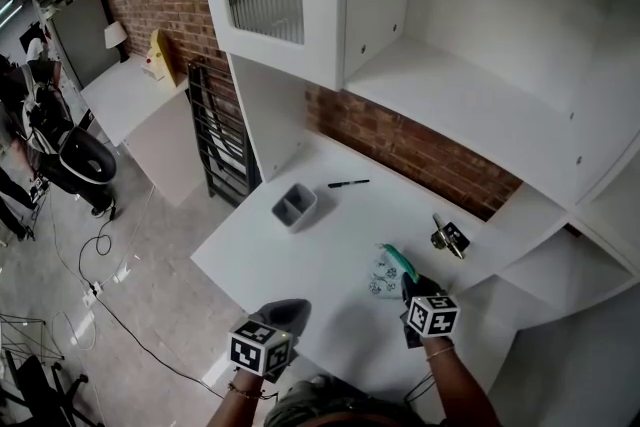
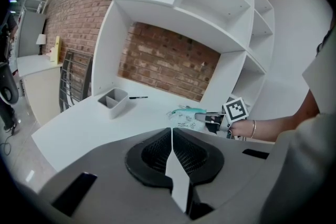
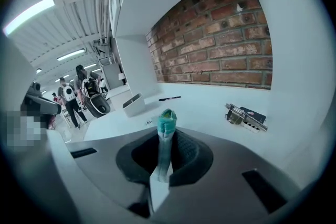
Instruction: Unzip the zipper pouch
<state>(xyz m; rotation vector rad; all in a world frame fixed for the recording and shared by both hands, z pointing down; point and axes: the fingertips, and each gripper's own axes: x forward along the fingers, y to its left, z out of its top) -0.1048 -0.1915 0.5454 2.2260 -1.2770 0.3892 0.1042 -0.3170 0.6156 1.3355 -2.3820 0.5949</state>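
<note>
Our zipper pouch [image 1: 388, 267] sits towards the near right of the white desk [image 1: 300, 260]. Our right gripper [image 1: 410, 285] is clamped tight on its teal zipper edge [image 3: 167, 120]. Our left gripper [image 2: 172, 152] is closed on nothing, well apart to the left. We judge the pouch light, soft and floppy, best pinched at the fabric beside the zipper end while the pull is drawn. Only the right gripper view shows the pinch itself. The left gripper view shows the pale printed body, seemingly lying flat on the desk.
</note>
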